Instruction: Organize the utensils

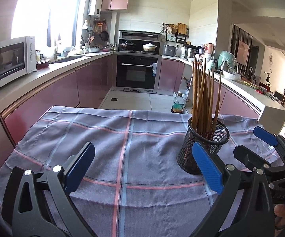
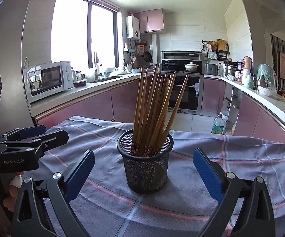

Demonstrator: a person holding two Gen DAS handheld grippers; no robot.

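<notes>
A black mesh cup point(image 2: 145, 169) stands upright on the checked cloth point(image 2: 231, 158) and holds several brown chopsticks point(image 2: 154, 106), tips down and fanned out. In the right wrist view my right gripper point(image 2: 144, 152) is open wide with nothing between its blue pads point(image 2: 207, 175); the cup is centred just ahead of it. My left gripper point(image 1: 143, 145) is open too and hovers empty over bare cloth point(image 1: 122, 138), with the cup point(image 1: 203, 148) off to its right by the right finger. Each view shows the other gripper at its edge: right gripper point(image 1: 255, 144), left gripper point(image 2: 51, 132).
The cloth-covered table ends at a far edge point(image 1: 122, 110), with tiled floor beyond. An oil bottle point(image 2: 218, 125) stands on the floor near the right counter. Pink cabinets, a microwave point(image 2: 49, 80) and an oven point(image 1: 136, 73) ring the room. A hand point(image 2: 14, 189) grips the left tool.
</notes>
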